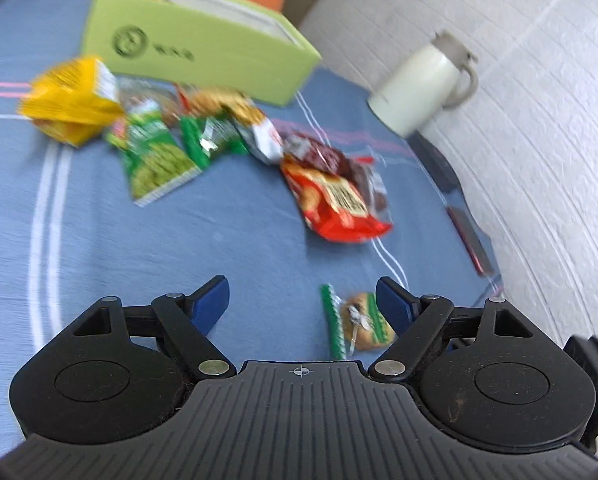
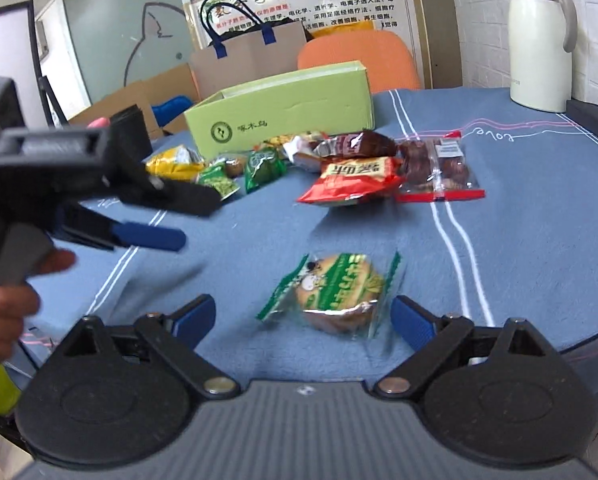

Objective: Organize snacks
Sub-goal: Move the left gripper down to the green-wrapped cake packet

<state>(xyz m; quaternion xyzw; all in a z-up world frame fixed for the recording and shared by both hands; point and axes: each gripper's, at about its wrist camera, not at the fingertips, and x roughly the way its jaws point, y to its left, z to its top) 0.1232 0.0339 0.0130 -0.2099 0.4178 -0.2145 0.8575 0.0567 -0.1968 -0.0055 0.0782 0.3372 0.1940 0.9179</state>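
Note:
A green-wrapped cake snack (image 2: 331, 294) lies on the blue tablecloth just ahead of my open, empty right gripper (image 2: 303, 316). It also shows in the left wrist view (image 1: 359, 320), beside the right finger of my open, empty left gripper (image 1: 303, 300). A pile of snacks lies further back: a red bag (image 1: 337, 204) (image 2: 355, 180), green packets (image 1: 155, 156) (image 2: 263, 168), a yellow bag (image 1: 71, 100) (image 2: 171, 162) and a brown packet (image 2: 439, 168). An open green box (image 1: 195, 48) (image 2: 283, 108) stands behind the pile. The left gripper (image 2: 151, 216) hovers at the left in the right wrist view.
A white thermos jug (image 1: 423, 84) (image 2: 539, 40) stands at the table's far right by the white wall. An orange chair (image 2: 359, 60) and a paper bag (image 2: 251, 56) sit behind the table. The table edge (image 2: 579, 340) curves close on the right.

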